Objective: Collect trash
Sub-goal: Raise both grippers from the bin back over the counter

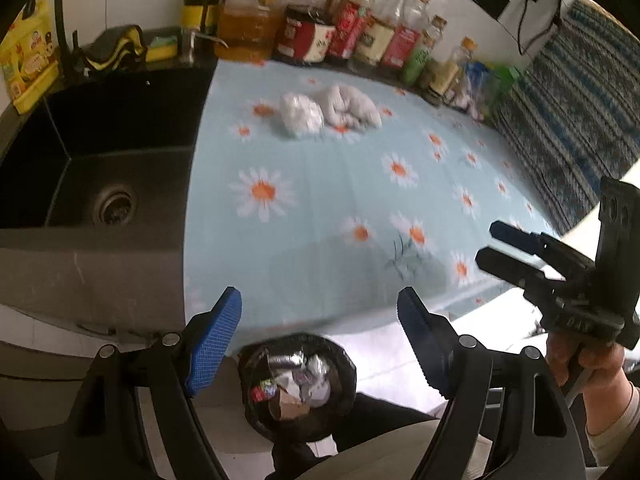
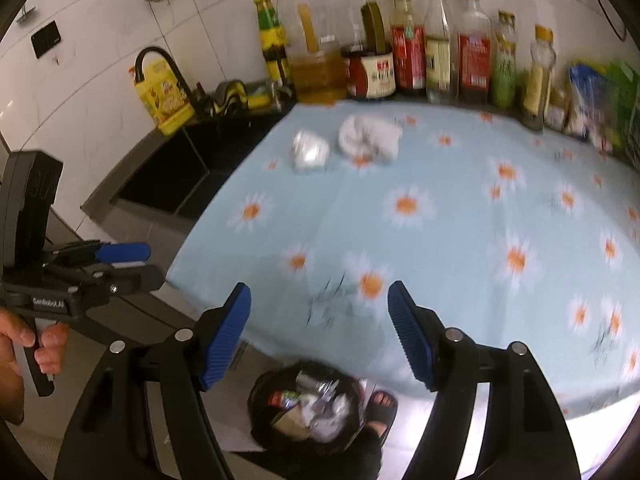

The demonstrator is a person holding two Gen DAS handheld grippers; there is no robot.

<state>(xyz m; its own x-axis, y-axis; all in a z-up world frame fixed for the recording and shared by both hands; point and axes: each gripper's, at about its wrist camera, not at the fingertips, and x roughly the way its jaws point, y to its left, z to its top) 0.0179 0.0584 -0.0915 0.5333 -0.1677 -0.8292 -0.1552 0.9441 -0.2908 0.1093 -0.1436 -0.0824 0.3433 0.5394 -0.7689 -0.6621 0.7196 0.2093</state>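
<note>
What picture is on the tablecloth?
White daisies with orange middles on the light blue tablecloth; clearest in the left wrist view.

- The left gripper (image 2: pixel 120 258), seen from the right wrist camera, carries a white label on its black body that reads "GenRobot.AI".
- The bottle (image 2: pixel 408 40) labels along the wall are too blurred to read.
</note>
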